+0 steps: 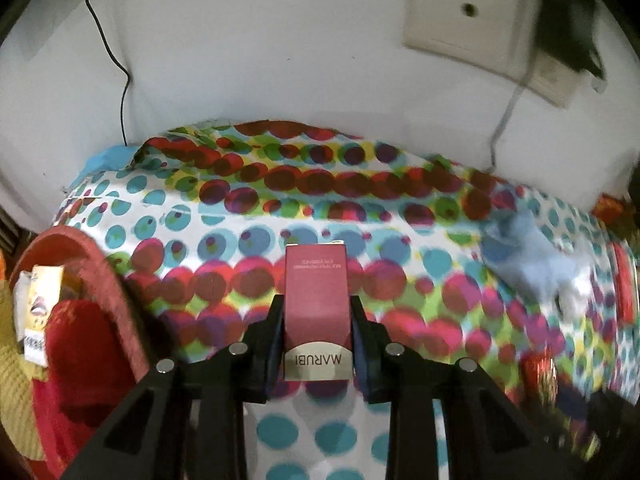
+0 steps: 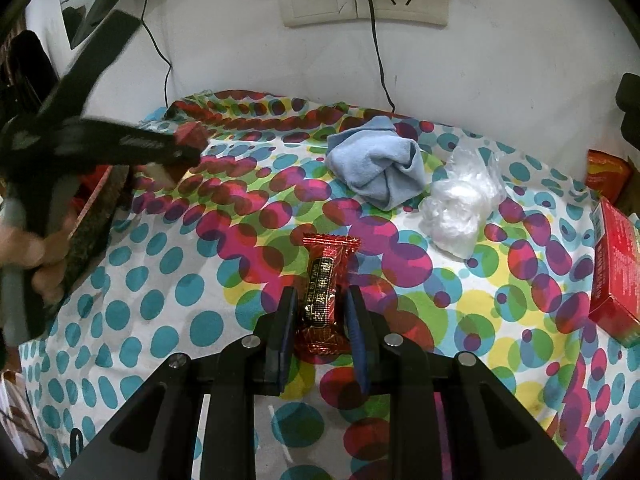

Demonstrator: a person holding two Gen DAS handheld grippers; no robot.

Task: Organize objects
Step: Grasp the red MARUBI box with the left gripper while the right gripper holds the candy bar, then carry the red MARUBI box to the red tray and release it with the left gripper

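Left wrist view: the left gripper [image 1: 316, 316] is clamping the pink box [image 1: 316, 292] above the dotted cloth [image 1: 200, 208]; keep it squeezed while carrying toward the red basket [image 1: 100, 280] at that cloth's left edge.

Right wrist view: the right gripper [image 2: 320, 312] is pinching the red candy [image 2: 324, 292] just over the same cloth; hold steady.

Home room, dotted cloth [image 2: 160, 280] over a table, wall sockets [image 2: 360, 0], trailing cables [image 2: 380, 68]

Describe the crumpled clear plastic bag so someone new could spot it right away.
Start at the polka-dot cloth covering the table. Toward its far right, beside the blue rag, sits the plastic bag. It is the only see-through, whitish item there.
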